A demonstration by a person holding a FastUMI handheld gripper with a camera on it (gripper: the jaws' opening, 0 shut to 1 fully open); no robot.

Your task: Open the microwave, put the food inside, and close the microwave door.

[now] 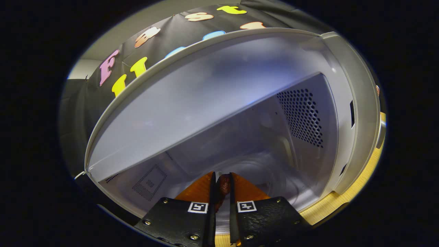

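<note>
The tool (223, 187) is seen reaching into the open microwave (346, 103). Its 2 fingers (210, 192) are drawn close together, with only a narrow gap left between them. In this gap a piece of dark brown food (224, 187) is held, and both fingers appear pressed against its sides. The kind of food cannot be told, because most of it is hidden by the fingers.

The food is held inside the cavity, above the round glass plate (274, 178) on the cavity floor. Whether the food is touching the plate cannot be told. The plate is seen just ahead of the fingers and partly under them.

The whole view is tilted, so the microwave appears leaning. The pale ceiling (192, 109) of the cavity is seen as a wide flat area above the fingers. On the wall to the right of the fingers a patch of small round holes (301, 116) is seen. On the wall to the left of the fingers a smaller dotted square (150, 181) is seen. 2 dark slots (352, 113) are cut in the front frame at the right side.

The microwave is placed on a yellow wooden surface (329, 206), a strip of which is seen beside and below the frame.
</note>
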